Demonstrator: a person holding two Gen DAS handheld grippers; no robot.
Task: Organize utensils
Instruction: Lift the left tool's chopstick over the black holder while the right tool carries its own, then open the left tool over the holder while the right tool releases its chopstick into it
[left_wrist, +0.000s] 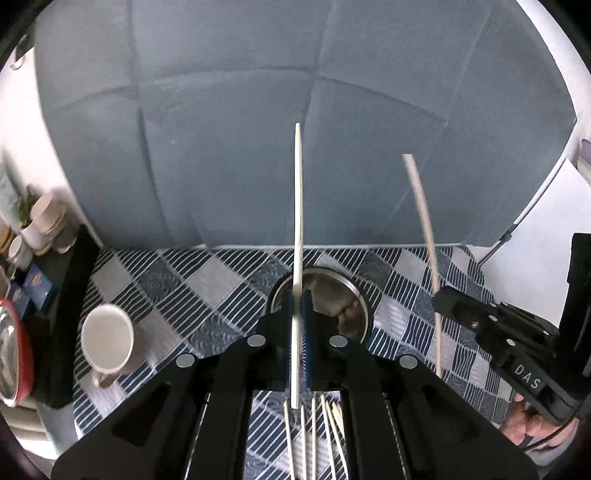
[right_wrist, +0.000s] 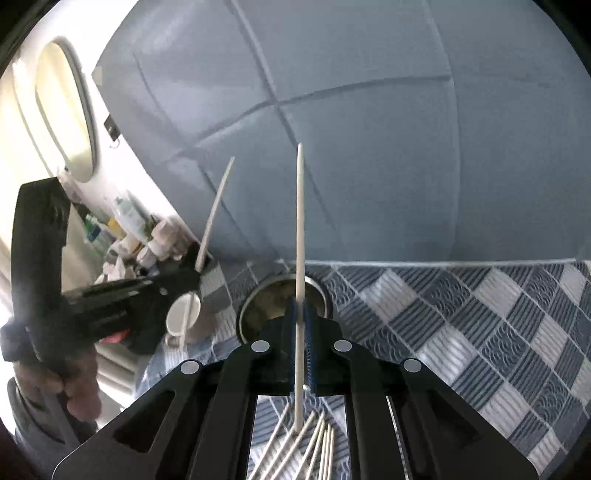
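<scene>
My left gripper (left_wrist: 297, 306) is shut on a pale chopstick (left_wrist: 298, 206) that stands up between its blue pads, above a round steel cup (left_wrist: 360, 295) on the checked tablecloth. My right gripper (right_wrist: 300, 314) is shut on a second chopstick (right_wrist: 300, 221), also upright, above the same steel cup (right_wrist: 251, 306). Each gripper shows in the other's view: the right gripper (left_wrist: 439, 295) with its chopstick (left_wrist: 423, 221), and the left gripper (right_wrist: 195, 275) with its chopstick (right_wrist: 216, 210). Several more chopsticks (left_wrist: 314, 435) lie on the cloth below the grippers, also seen as chopsticks (right_wrist: 306, 443) in the right wrist view.
A white mug (left_wrist: 107, 341) stands left of the steel cup, the same mug (right_wrist: 183, 312) in the right wrist view. A grey-blue padded panel (left_wrist: 258, 129) rises behind the table. Jars and bottles (left_wrist: 44, 221) crowd a shelf at left, with a red-rimmed metal bowl (left_wrist: 11, 354).
</scene>
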